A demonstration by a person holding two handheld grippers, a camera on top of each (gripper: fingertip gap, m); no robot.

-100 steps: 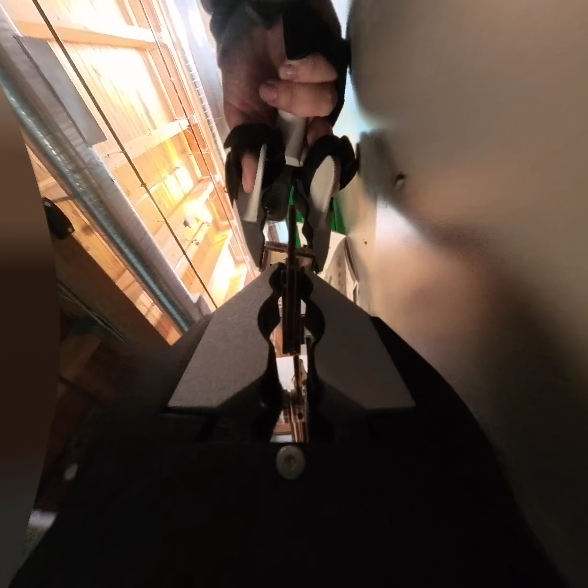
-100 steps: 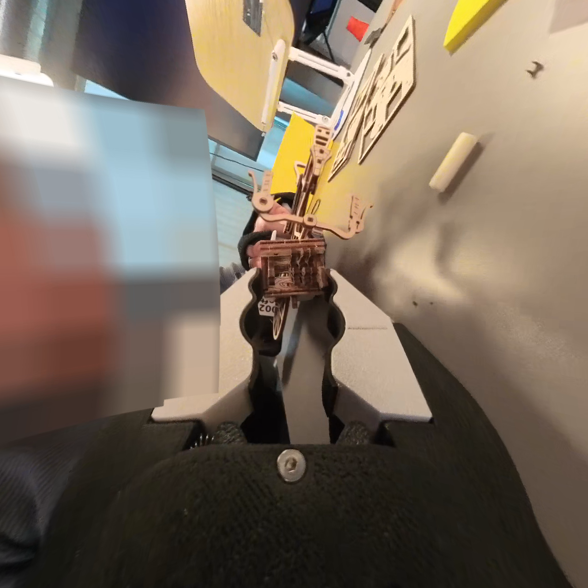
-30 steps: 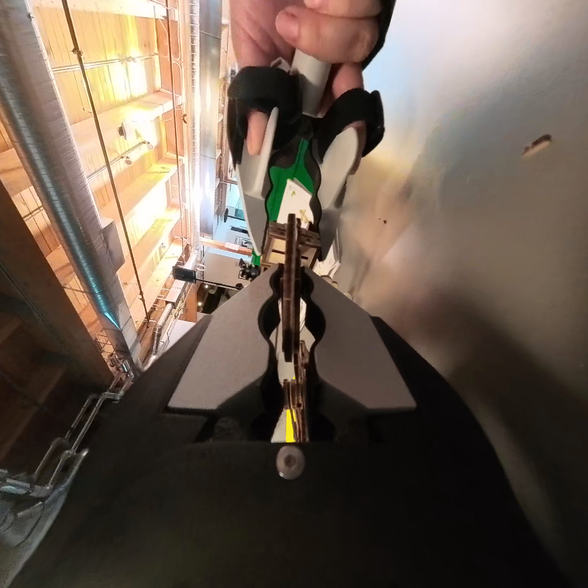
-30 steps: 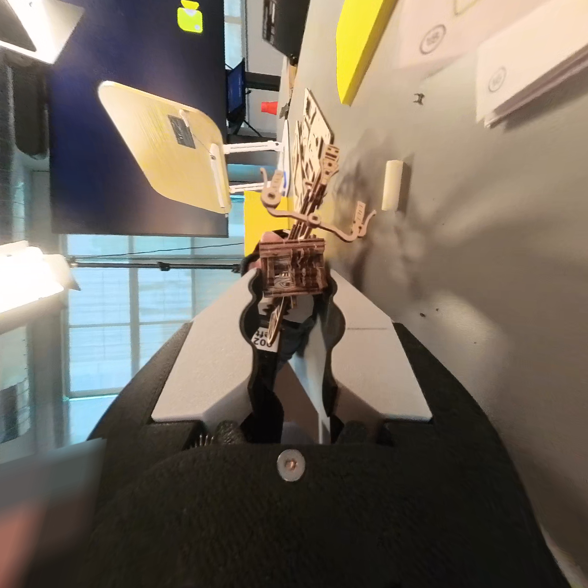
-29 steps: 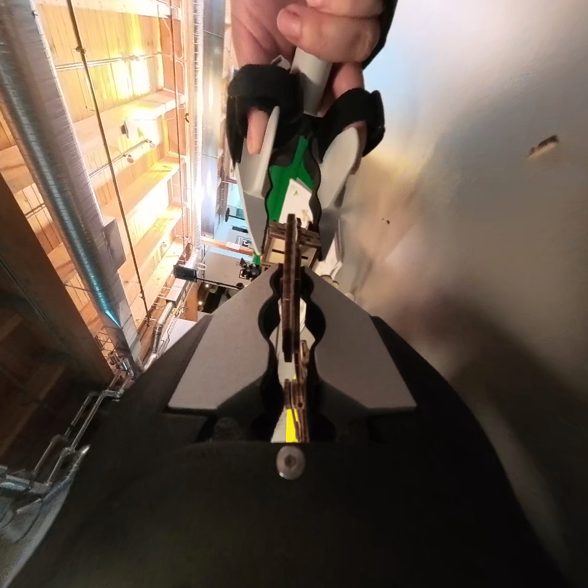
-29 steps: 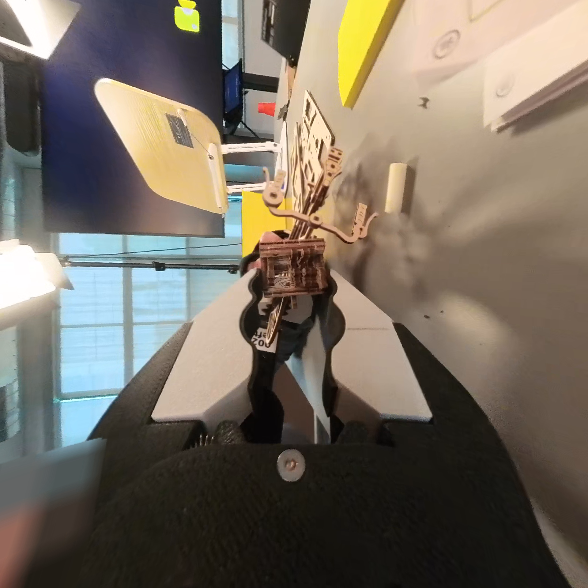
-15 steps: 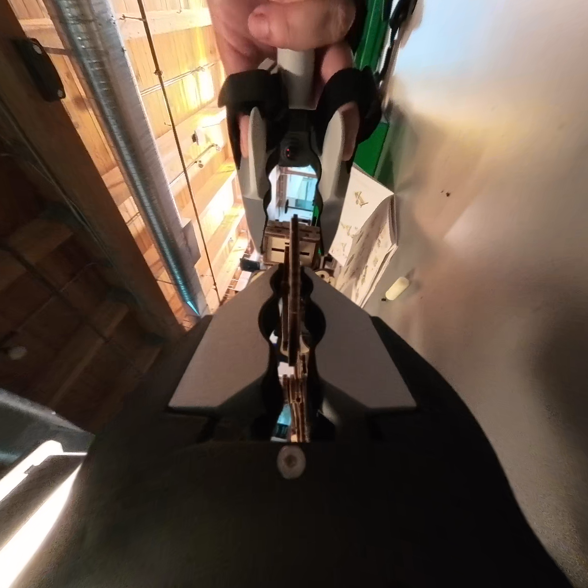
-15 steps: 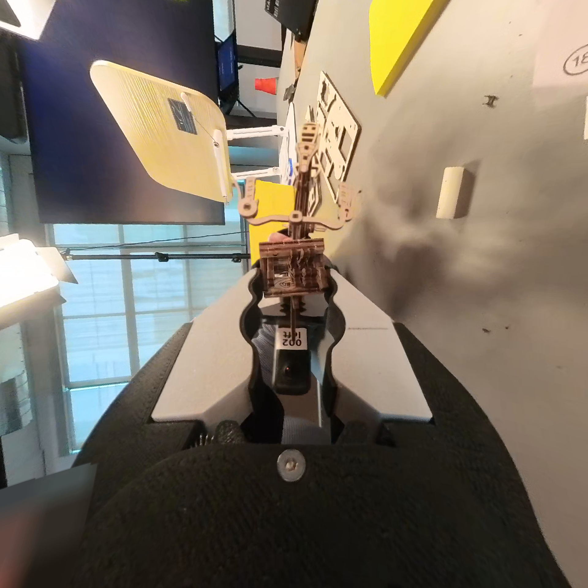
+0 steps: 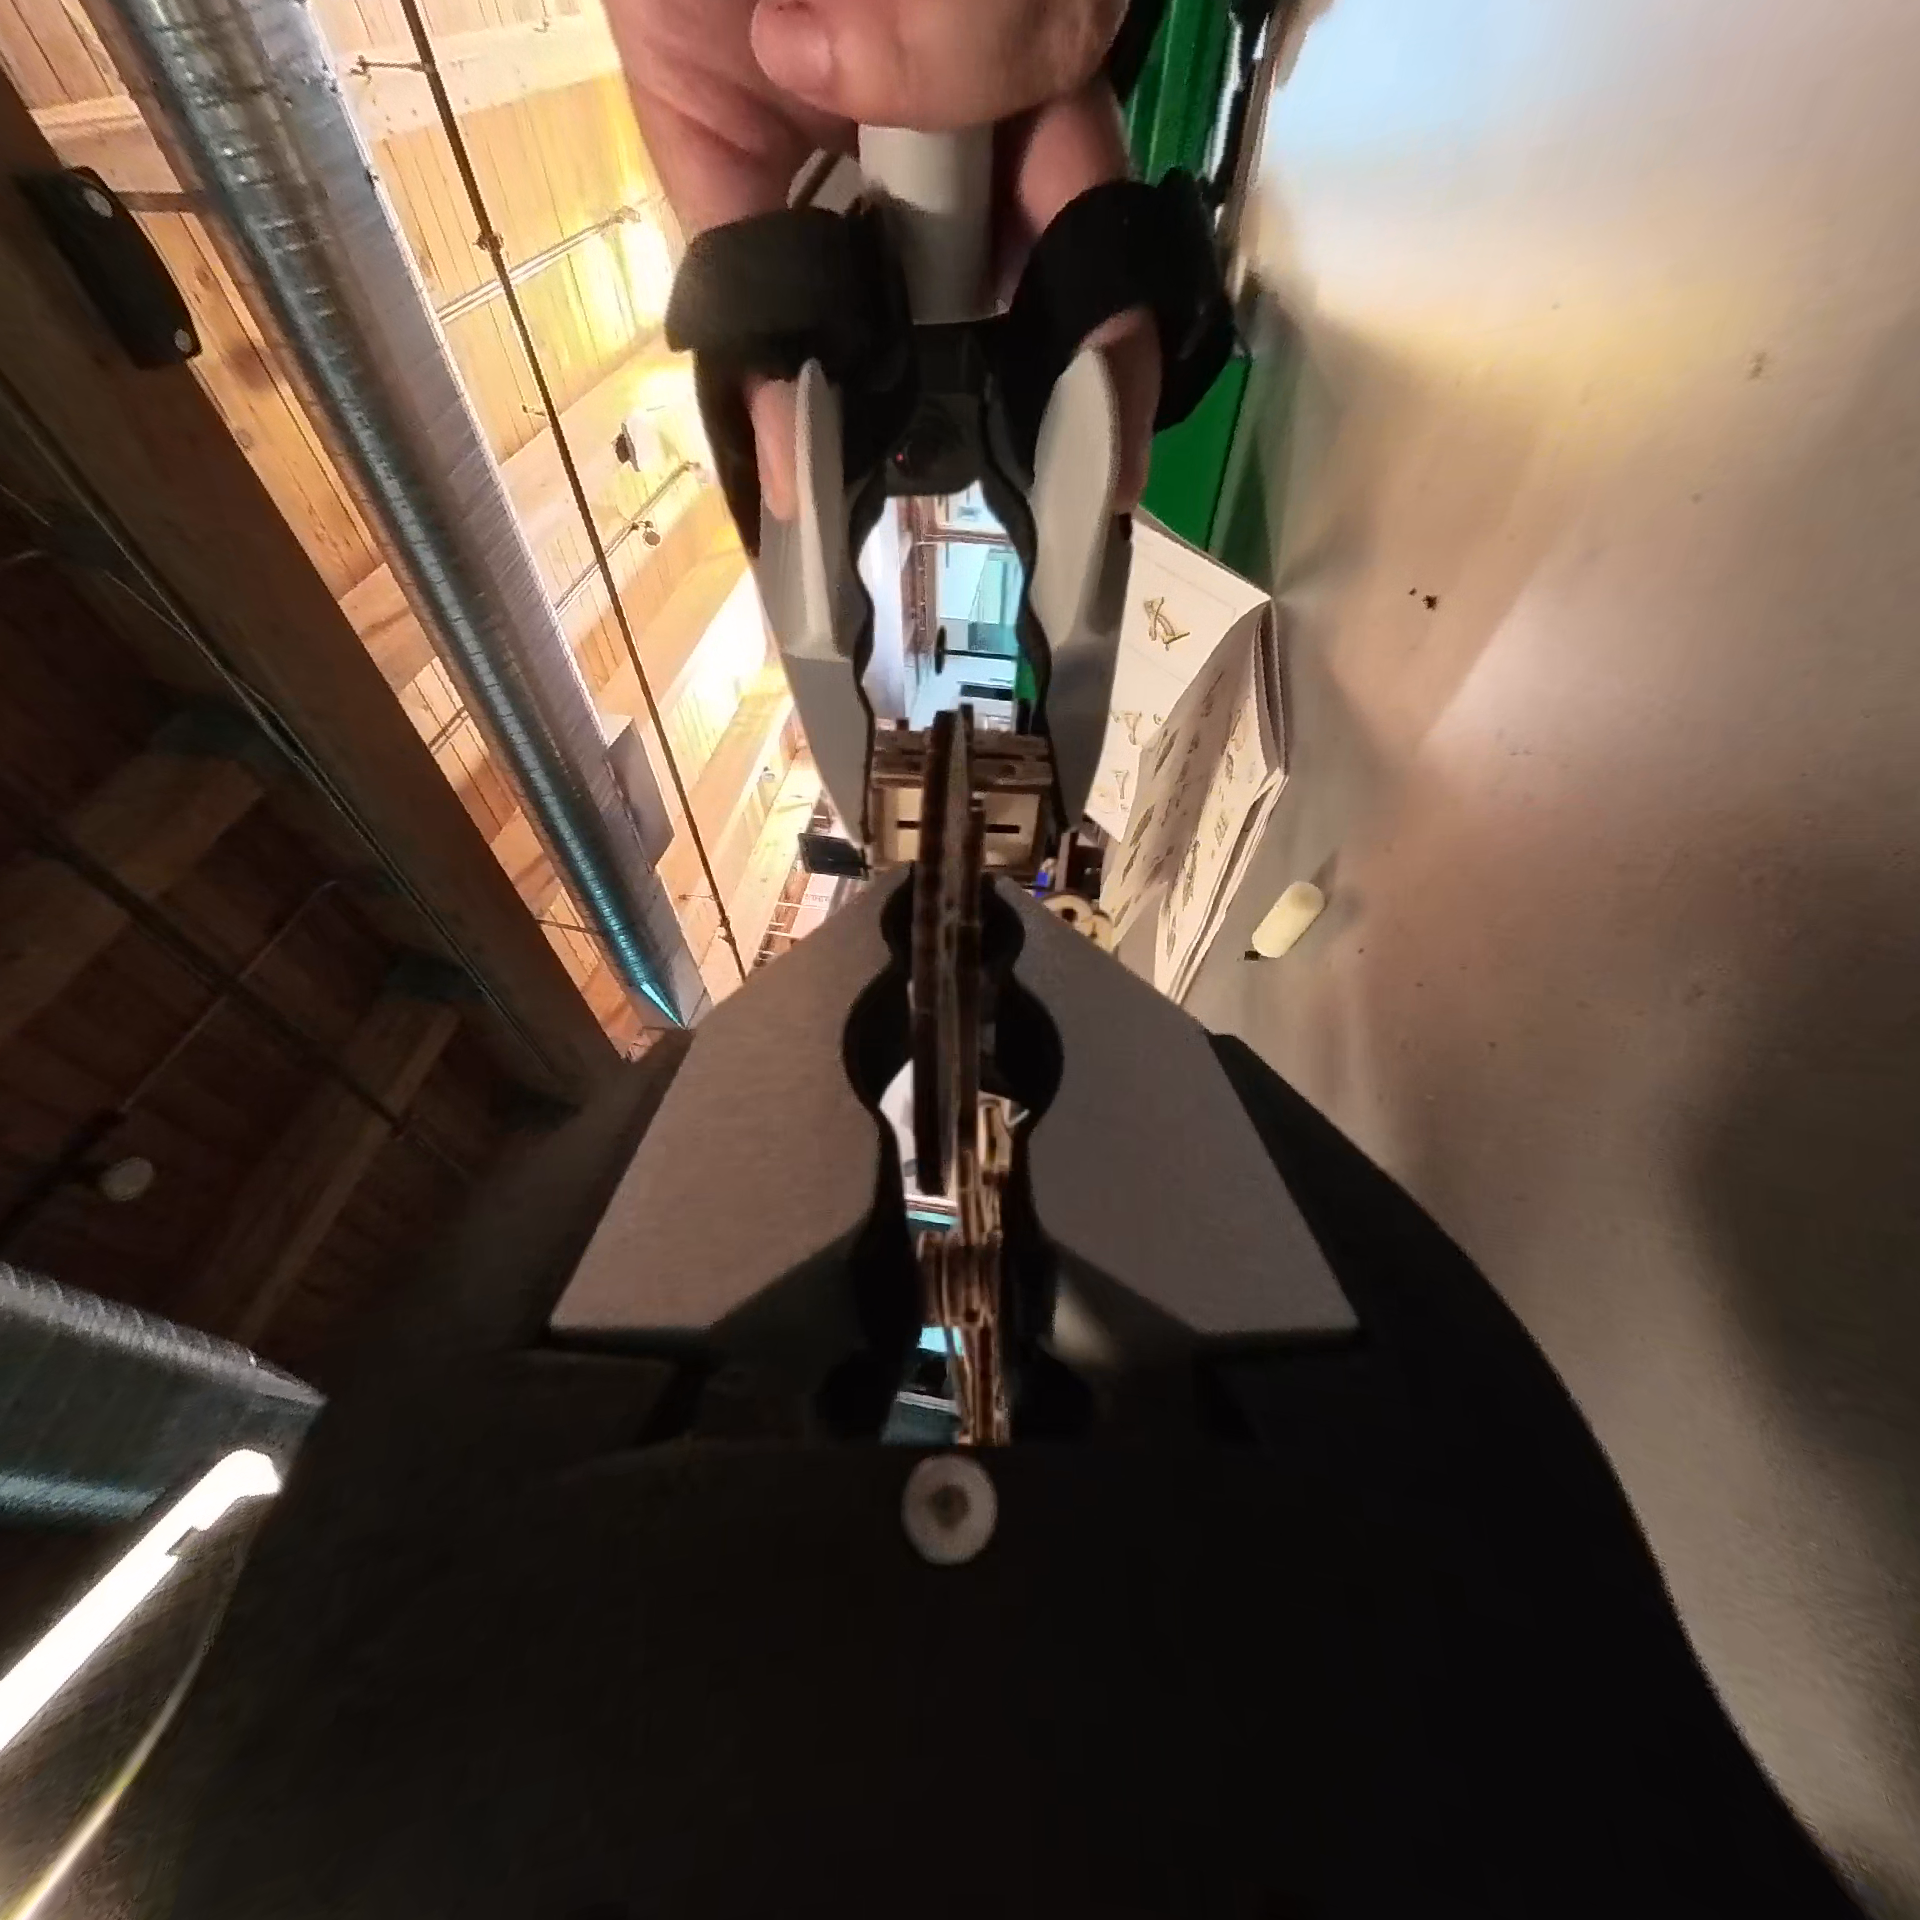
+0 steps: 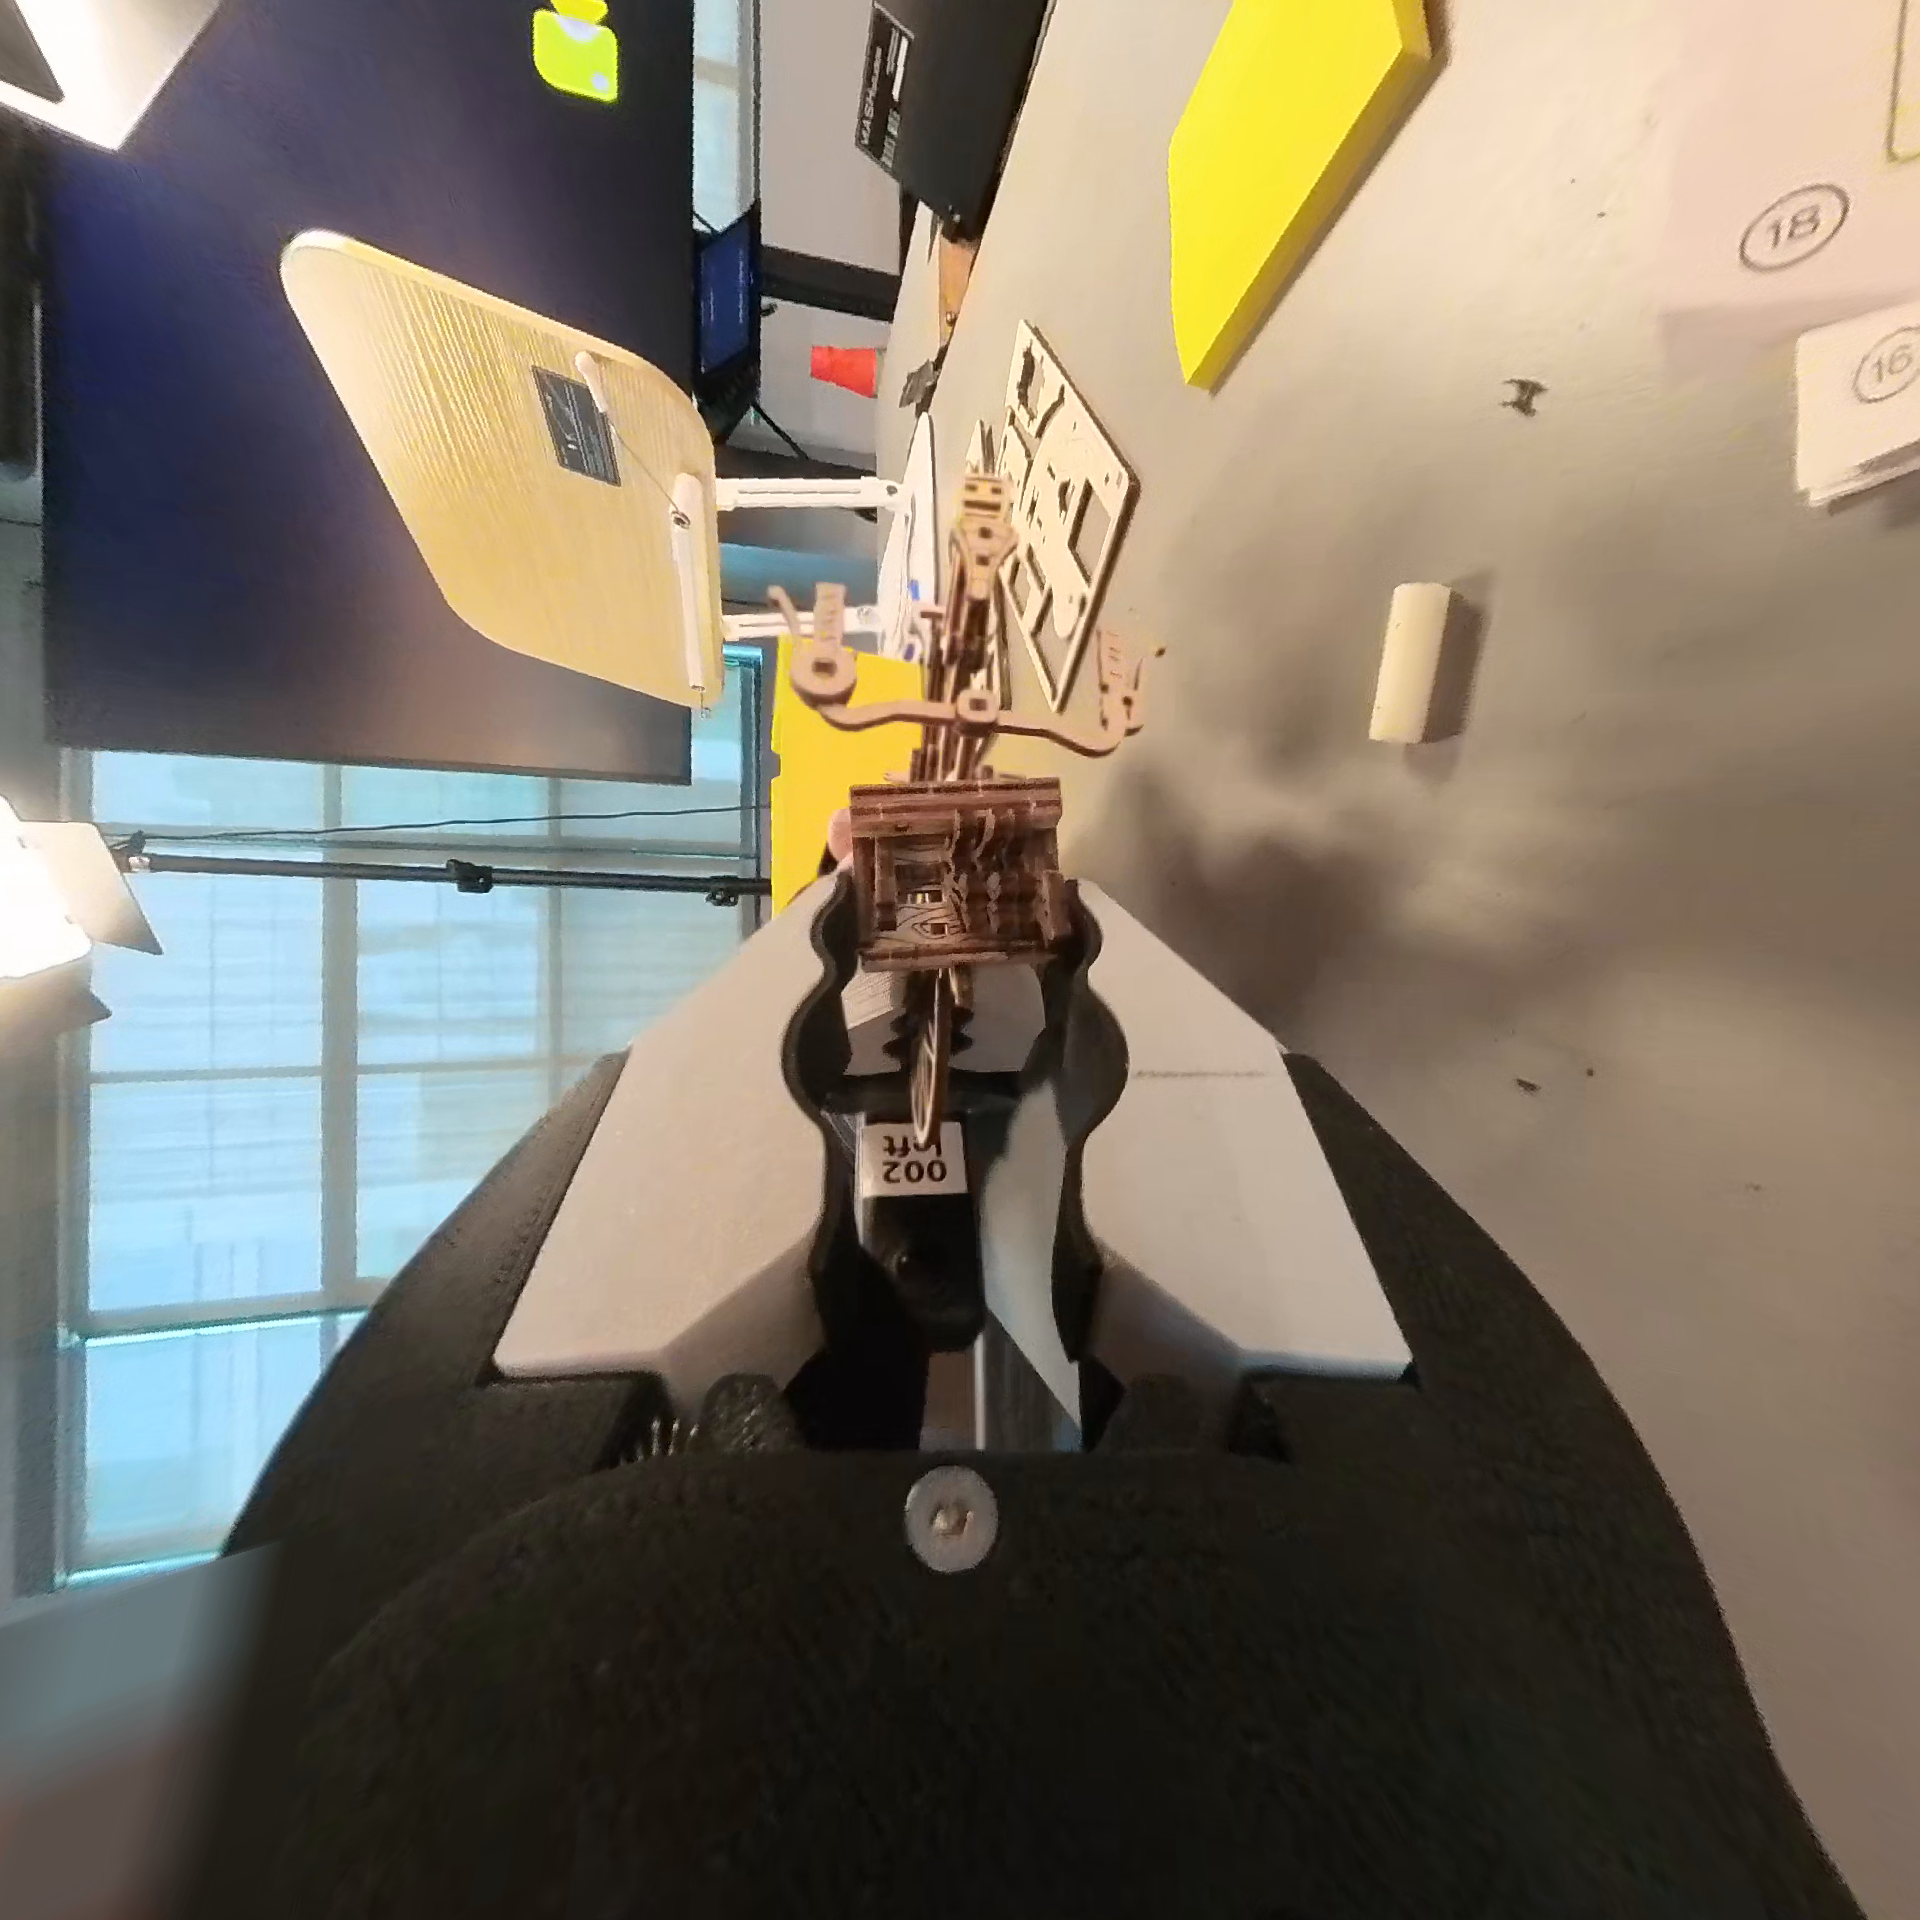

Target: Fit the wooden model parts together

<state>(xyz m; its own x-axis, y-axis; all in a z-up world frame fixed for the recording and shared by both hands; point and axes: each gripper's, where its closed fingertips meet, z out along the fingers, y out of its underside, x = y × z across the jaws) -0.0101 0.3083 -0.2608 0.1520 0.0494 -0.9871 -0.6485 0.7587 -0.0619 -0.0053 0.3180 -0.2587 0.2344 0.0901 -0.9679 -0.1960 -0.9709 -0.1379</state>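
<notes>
Left wrist view: left gripper (image 9: 951, 914) clamped on thin wooden model frame (image 9: 943, 997), edge-on at frame centre. Right gripper (image 9: 951, 769), upper centre, pinches boxy wooden block (image 9: 914, 795) touching frame's far end.

Right wrist view: right gripper (image 10: 956, 914) closed on wooden block (image 10: 956, 883) at centre; curved handlebar piece (image 10: 966, 712) just above. Punched wooden sheet (image 10: 1070, 540) on grey table (image 10: 1558, 935), upper right.

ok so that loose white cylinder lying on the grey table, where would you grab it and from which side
Grip the white cylinder across its round middle, coming straight down at the grey table. It lies flat on its side with bare table around it, so the fingers should probably straddle its short width rather than its ends. Both grippers are busy with the wooden model.
</notes>
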